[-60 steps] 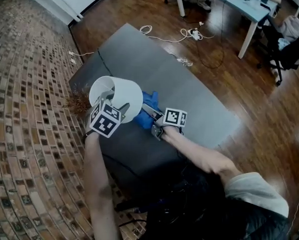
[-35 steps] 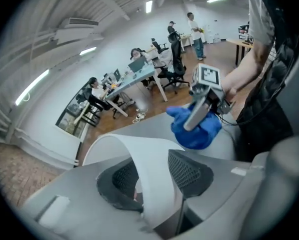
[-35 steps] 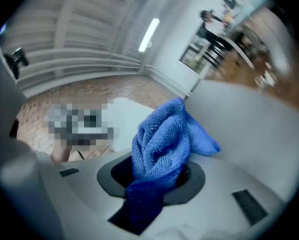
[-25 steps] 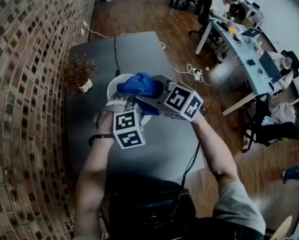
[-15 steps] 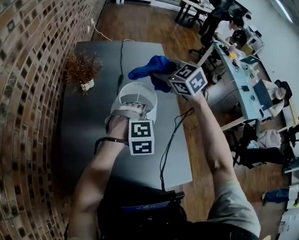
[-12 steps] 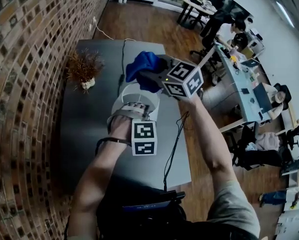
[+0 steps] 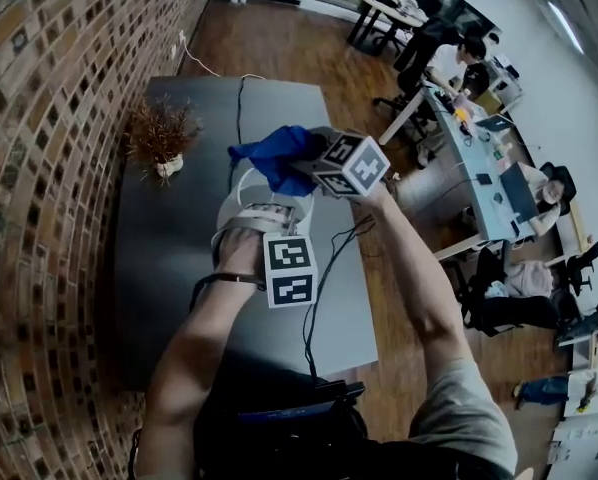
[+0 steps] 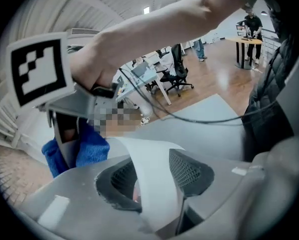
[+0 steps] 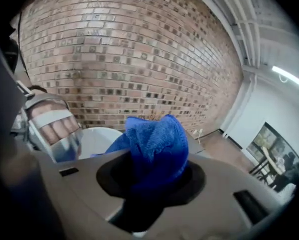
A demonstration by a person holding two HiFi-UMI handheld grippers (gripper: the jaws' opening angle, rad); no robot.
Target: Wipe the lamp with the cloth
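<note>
Leftmost, a brick wall (image 7: 39, 168) runs the whole length of the dark table (image 7: 169, 258), whose left edge sits close against it. A small dried plant (image 7: 162, 136) stands near that edge, leaving bare tabletop in front of and behind it. A black cord (image 7: 241, 103) lies along the far part of the table.

Toward the middle, the left gripper (image 8: 154, 184) points down over the table and clamps the thin white wall of the lamp (image 8: 152, 169) shade. One jaw is inside the shade and one outside, set partly apart with the wall pinched between them.

Just right of it, the right gripper (image 9: 149, 184) has its jaws closed almost fully on a bunched blue cloth (image 9: 157, 144). The cloth sticks out beyond the jaw tips. In the head view it hangs over the far rim of the shade, but whether it touches the rim cannot be told. A thin cable (image 7: 329, 268) hangs down from this gripper over the table.

Further right, the table's long edge gives onto open wooden floor (image 7: 409, 298). Well beyond that are desks (image 7: 459, 118), chairs and seated people.
</note>
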